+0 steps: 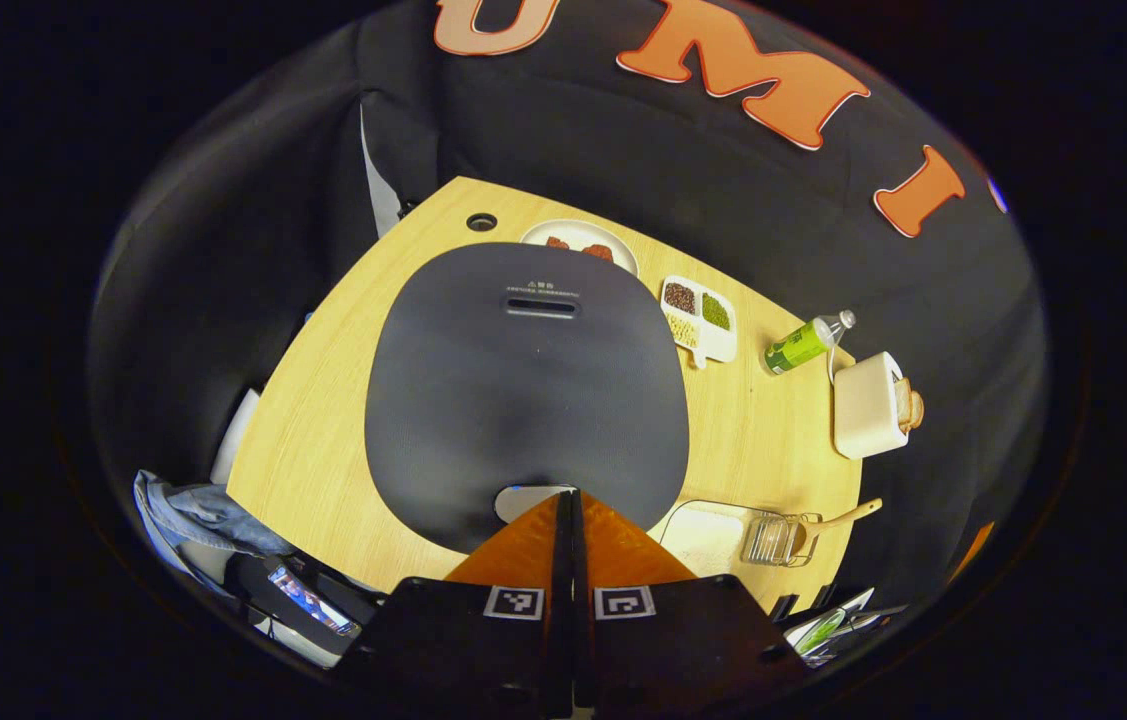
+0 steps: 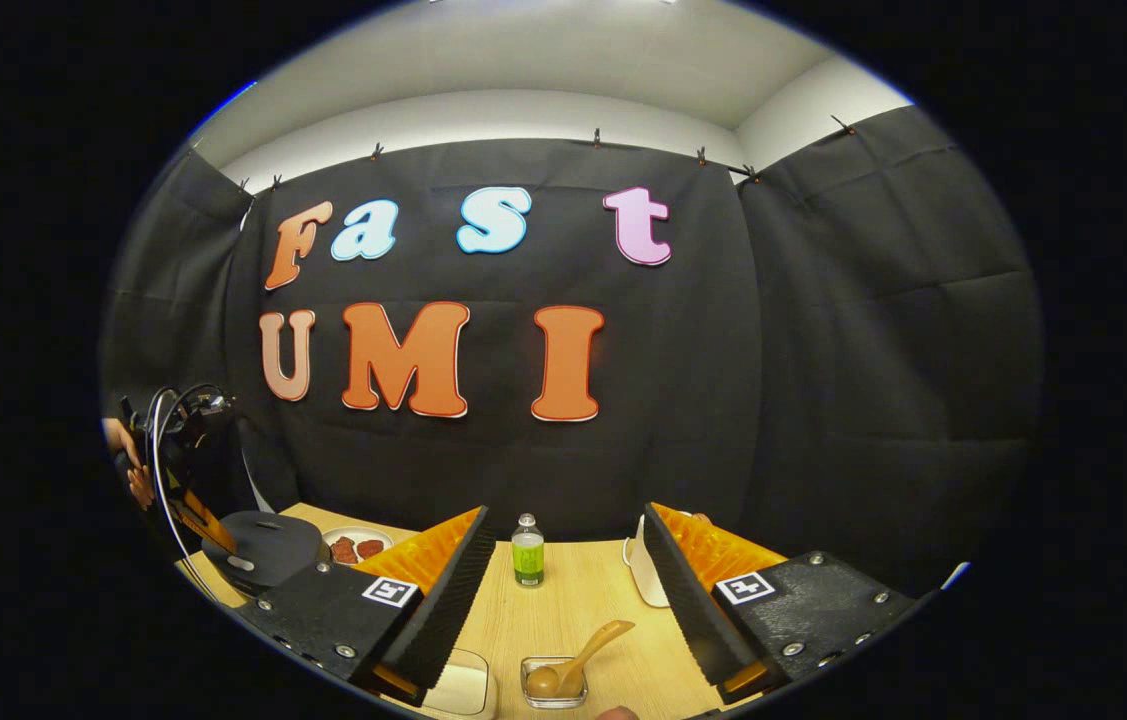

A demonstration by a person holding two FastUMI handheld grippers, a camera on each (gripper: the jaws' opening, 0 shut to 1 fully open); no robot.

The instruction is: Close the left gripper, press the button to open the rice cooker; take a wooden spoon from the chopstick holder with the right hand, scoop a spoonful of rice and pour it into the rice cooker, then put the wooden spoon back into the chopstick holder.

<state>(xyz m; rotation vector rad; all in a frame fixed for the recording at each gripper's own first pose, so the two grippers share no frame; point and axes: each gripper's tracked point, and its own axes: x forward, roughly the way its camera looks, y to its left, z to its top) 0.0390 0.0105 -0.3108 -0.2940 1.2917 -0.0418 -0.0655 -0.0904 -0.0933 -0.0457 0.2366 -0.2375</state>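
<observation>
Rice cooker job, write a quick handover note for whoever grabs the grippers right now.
Left gripper: shut, tips over the button at the front of the rice cooker; contact can't be told.
Right gripper: open, empty, pointed at the wooden spoon in its holder.
Lid is closed.
Left to do: open the cooker, take the spoon, scoop rice from the tray, pour it in, return the spoon.

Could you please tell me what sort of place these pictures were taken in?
Probably a staged kitchen tabletop inside a recording booth rather than a real home. A wooden table carries a rice cooker, a divided dish of grains and a wooden spoon in its holder, and black cloth walls it in.
</observation>
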